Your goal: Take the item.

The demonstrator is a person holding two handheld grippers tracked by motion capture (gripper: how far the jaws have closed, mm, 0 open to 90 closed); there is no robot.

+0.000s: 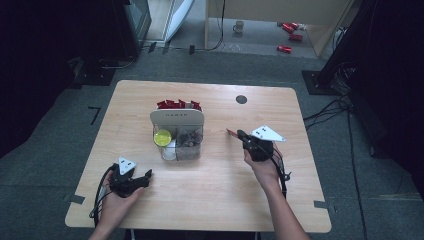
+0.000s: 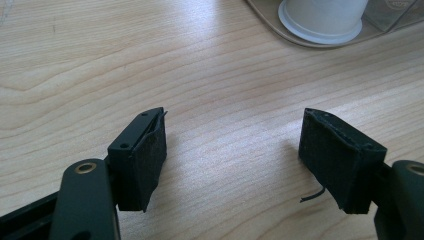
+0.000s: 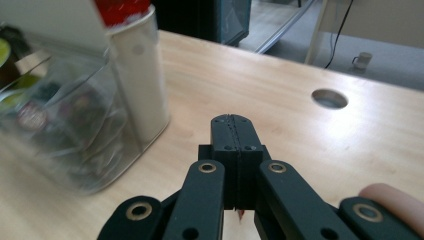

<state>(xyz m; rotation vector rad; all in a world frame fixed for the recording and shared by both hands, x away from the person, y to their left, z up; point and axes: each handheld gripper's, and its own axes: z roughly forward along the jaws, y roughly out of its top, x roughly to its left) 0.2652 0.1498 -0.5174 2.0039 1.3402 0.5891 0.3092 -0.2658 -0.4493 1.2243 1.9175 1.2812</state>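
Pale wood table (image 1: 210,200) with a clear organizer (image 1: 177,135) near its middle and a gripper on either side.

The organizer stands between the two grippers, nearer the far edge than they are; it holds red packets (image 1: 178,104) at the back, a yellow-lidded cup (image 1: 162,137) at front left and dark sachets (image 1: 189,139) at front right. The left gripper (image 1: 146,176) rests low by the near left corner, well apart from the organizer, its jaws spread wide over bare wood and holding nothing; in the left gripper view a white cup base (image 2: 322,20) inside the organizer shows far ahead. The right gripper (image 1: 239,134) is to the right of the organizer, jaws pressed together on a thin red thing (image 1: 231,132) that pokes out toward the organizer; what it is, I cannot tell. A round hole (image 1: 241,99) sits in the table beyond it.
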